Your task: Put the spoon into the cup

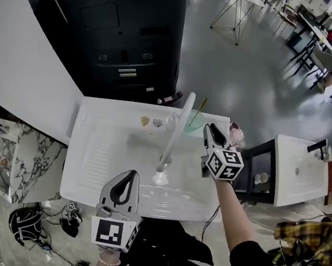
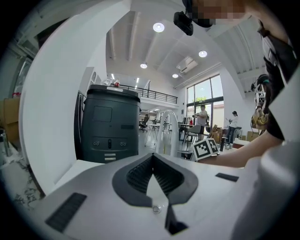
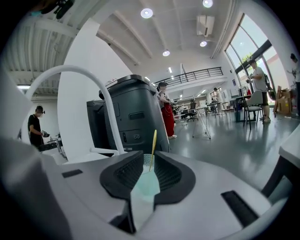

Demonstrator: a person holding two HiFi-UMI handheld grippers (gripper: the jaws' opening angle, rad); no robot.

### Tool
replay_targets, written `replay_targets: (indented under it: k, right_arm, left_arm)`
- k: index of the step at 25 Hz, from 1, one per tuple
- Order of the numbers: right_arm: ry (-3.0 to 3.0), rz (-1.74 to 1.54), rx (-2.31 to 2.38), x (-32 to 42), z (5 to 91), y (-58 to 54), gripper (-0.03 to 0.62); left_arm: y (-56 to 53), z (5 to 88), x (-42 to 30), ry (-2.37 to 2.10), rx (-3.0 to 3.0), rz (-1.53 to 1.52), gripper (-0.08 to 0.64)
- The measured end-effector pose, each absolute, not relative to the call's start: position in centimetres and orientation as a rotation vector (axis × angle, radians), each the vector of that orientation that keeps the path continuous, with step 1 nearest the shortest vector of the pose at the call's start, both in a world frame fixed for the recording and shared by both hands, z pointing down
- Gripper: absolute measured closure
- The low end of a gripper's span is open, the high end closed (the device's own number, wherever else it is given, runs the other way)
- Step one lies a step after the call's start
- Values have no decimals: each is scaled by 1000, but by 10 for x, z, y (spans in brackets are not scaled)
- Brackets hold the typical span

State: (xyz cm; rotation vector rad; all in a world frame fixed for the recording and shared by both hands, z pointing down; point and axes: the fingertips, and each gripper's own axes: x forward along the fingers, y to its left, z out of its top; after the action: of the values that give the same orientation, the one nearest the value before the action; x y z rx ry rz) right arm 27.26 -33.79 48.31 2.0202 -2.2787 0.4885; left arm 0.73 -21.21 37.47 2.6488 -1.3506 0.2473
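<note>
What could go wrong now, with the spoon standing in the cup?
1. The right tongs stand open just at the cup; a careless pull-back might knock it over.
2. The spoon leans tall above the cup's rim near the far edge of the sink; a nudge could tip both off.

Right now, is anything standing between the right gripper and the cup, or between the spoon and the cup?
Nothing visible does. The spoon already stands in the cup. The cup sits straight ahead of the right gripper, whose jaws are open, and no object lies between them. The faucet arches off to the gripper's left, clear of that line.
</note>
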Motion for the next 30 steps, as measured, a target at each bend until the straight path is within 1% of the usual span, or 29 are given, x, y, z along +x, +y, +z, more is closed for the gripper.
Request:
replay_targets:
  k: [3,4,14,30]
  right_arm:
    - [-2273,449,1990,261,480,-325,583]
    - [-2278,446,1973,255,480,-320,591]
    - [-2339,445,1890,222,467,-269,591]
    - [-2391,205,1855,193,399,-209,591]
  left_arm:
    - [-212,373,11,-1338,2663,263,563]
    - [-212,371,13,-1336,2668,272,563]
    - [-208,364,27,-1276,2735,235,564]
    - [-202,350,38,-1228,2809,186,563]
